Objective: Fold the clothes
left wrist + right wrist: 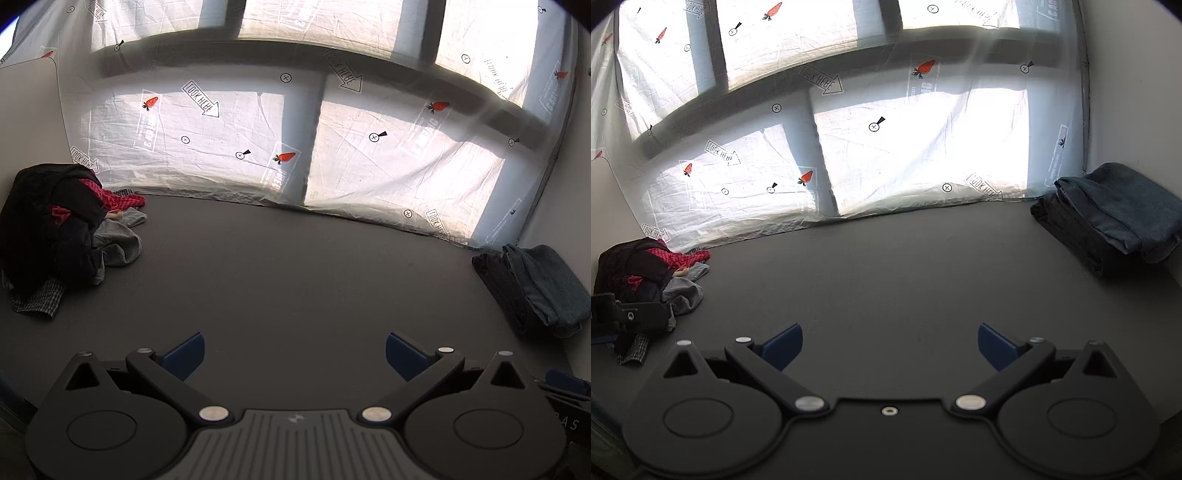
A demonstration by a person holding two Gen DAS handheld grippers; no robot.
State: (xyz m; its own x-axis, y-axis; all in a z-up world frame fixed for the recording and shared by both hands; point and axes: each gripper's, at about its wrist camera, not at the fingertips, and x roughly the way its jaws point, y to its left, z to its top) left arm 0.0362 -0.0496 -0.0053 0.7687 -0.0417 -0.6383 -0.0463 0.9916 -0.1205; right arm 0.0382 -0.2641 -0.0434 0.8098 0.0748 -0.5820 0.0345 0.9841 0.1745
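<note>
left wrist view: left gripper (293, 350) hovers over the bare grey table (295, 280), blue fingers spread wide, nothing between them.
right wrist view: right gripper (890, 345) hangs likewise over the table (886, 273), fingers spread wide, released.
pile: unfolded clothes (55, 229) heaped at the far left of the table; a black garment on top, red cloth, grey cloth and a checked piece under it; seen also from the right wrist (653, 273).
stack: folded jeans (535, 284) at the far right edge, well apart from the pile (1108, 221).
backdrop: white sheet (221, 147) printed with carrots and "look here" arrows hangs behind the table, sunlit.
other: part of the left gripper shows at the left edge of the right wrist view, just before the pile.
</note>
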